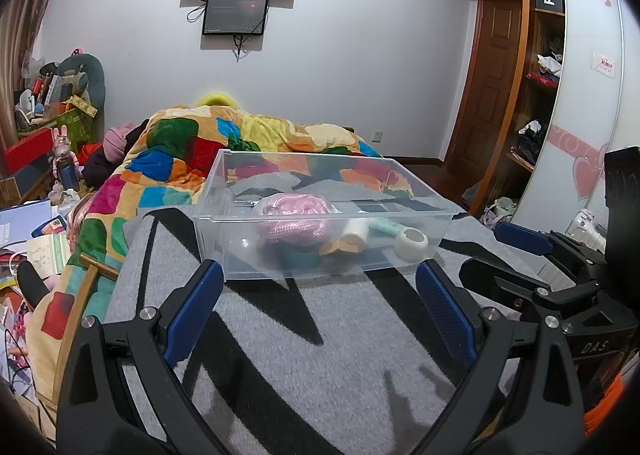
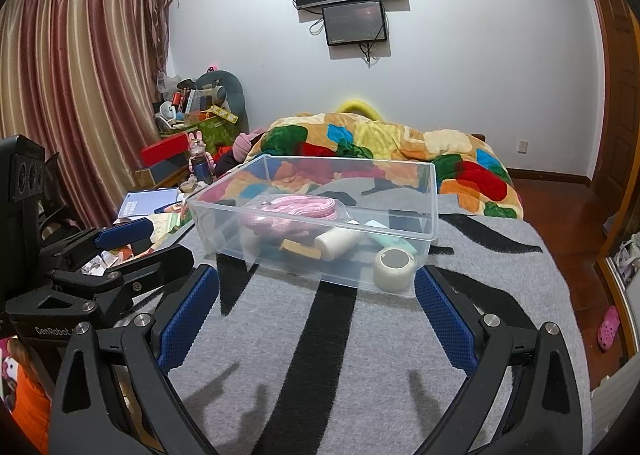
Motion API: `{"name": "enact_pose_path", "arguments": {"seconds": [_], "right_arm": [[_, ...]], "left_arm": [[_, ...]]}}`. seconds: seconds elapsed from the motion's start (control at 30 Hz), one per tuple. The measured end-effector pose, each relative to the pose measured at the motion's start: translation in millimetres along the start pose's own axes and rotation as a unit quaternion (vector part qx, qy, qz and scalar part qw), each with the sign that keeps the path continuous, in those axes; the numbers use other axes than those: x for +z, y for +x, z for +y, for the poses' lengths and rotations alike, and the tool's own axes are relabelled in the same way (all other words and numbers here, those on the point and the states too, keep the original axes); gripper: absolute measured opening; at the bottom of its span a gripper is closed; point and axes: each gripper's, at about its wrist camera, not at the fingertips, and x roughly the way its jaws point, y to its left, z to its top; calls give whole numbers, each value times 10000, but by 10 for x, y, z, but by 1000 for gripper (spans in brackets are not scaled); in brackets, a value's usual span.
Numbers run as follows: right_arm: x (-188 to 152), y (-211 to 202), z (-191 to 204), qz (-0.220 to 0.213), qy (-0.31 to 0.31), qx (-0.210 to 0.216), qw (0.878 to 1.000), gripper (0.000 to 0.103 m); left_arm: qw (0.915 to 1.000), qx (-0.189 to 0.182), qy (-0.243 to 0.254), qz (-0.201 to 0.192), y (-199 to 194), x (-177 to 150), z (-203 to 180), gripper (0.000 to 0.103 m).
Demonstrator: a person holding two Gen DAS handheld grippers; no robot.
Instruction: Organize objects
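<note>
Grey striped blanket [image 1: 320,335] in the foreground, nothing on it. Left tool [image 1: 320,287] and right tool [image 2: 316,295] both spread wide, empty, hovering short of the bin [image 1: 320,251]. Clear bin sits on the bed and holds the pink rope [image 2: 288,211], bottle [image 2: 336,241], tape [image 2: 394,267] and the rest. Looks mostly sorted. Quilt [image 1: 240,143] bunched behind.

The grey striped blanket [image 2: 320,355] lies bare in front of the clear plastic bin [image 2: 424,191], leaving room to approach its near wall. The bin's top is open. Behind it the bunched colourful quilt [image 2: 400,143] blocks the far side.
</note>
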Motion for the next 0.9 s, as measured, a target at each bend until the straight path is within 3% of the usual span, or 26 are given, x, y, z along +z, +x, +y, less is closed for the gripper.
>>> {"name": "enact_pose_path", "arguments": {"seconds": [0.9], "right_arm": [[8,-14,17,6,23,26,10000,98]], "left_arm": [[9999,-64,-98,39,-1,-19,5,98]]}}
